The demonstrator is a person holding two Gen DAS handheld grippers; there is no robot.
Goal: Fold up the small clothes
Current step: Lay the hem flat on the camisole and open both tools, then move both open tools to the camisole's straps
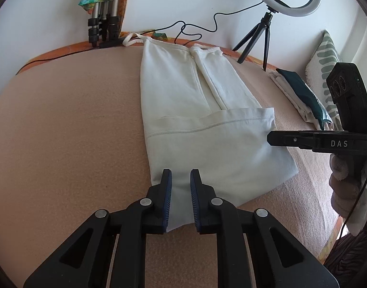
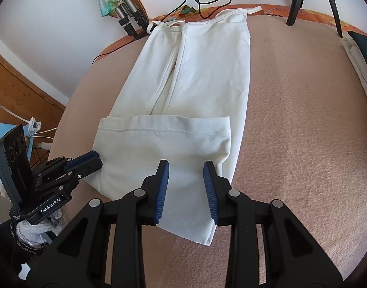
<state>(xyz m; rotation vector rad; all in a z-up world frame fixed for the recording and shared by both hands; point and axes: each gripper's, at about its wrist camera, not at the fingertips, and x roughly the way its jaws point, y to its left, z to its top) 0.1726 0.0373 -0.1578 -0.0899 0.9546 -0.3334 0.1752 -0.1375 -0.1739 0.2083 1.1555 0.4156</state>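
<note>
A white strappy garment (image 1: 195, 91) (image 2: 202, 72) lies flat on the peach blanket (image 1: 63, 124) (image 2: 291, 144). Its sides are folded in and its straps point at the far wall. The near part is folded up, with the stitched hem (image 1: 207, 126) (image 2: 164, 129) lying across the middle. My left gripper (image 1: 181, 171) (image 2: 92, 158) hovers over the near left corner of the fold, jaws a little apart, the cloth below them and not pinched. My right gripper (image 2: 186, 164) (image 1: 272, 138) stands open over the near right part of the fold, gripping nothing.
A ring light on a small tripod (image 1: 255, 40) (image 2: 295, 2) stands at the far right edge. Folded clothes (image 1: 301, 93) (image 2: 361, 55) and a patterned pillow (image 1: 325, 57) lie to the right. Stand legs with a colourful cloth (image 1: 104, 24) and a black cable (image 1: 195, 28) sit along the far wall.
</note>
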